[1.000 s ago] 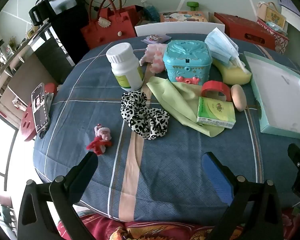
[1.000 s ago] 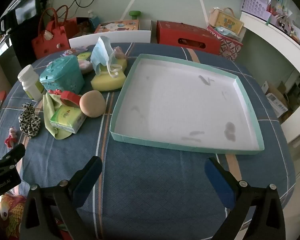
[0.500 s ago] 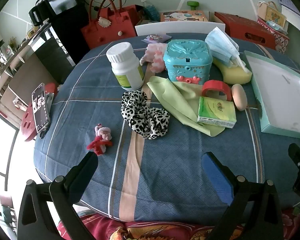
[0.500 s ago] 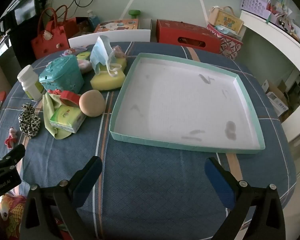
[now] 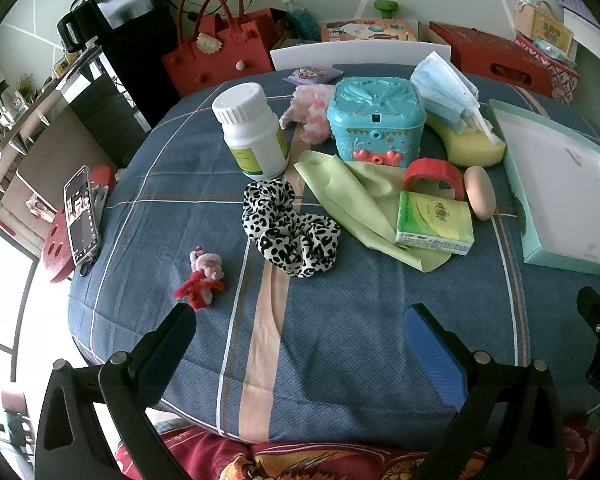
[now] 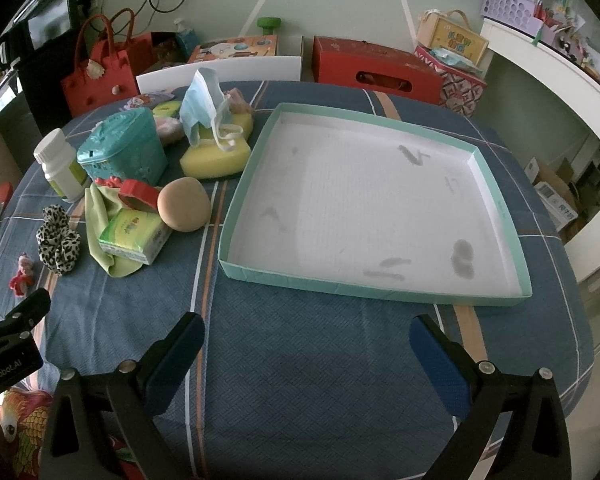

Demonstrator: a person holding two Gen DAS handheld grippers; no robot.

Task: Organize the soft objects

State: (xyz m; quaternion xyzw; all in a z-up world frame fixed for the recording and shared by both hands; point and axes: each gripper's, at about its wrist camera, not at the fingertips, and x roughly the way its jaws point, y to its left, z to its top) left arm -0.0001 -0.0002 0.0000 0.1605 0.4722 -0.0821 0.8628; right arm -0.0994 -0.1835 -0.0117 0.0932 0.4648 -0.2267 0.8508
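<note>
Both tongs released and bare above the near table edge, nothing yet moved into the shallow mint-rimmed white cardboard tray

Best begun near: left gripper lowered straight over the black-and-white leopard-print fabric scrunchie, closing on its bunched middle, clear of the pale green cloth touching it; likely carried next to the tray at the right, beside the right gripper, also wide apart; farther back, the blue pleated face mask draped on the yellow foam sponge and the pink fluffy puff behind the white plastic pill bottle, half hidden by the turquoise embossed lidded box; small pink-and-red trinket too small to identify; tray's right side cut off in the left view
</note>
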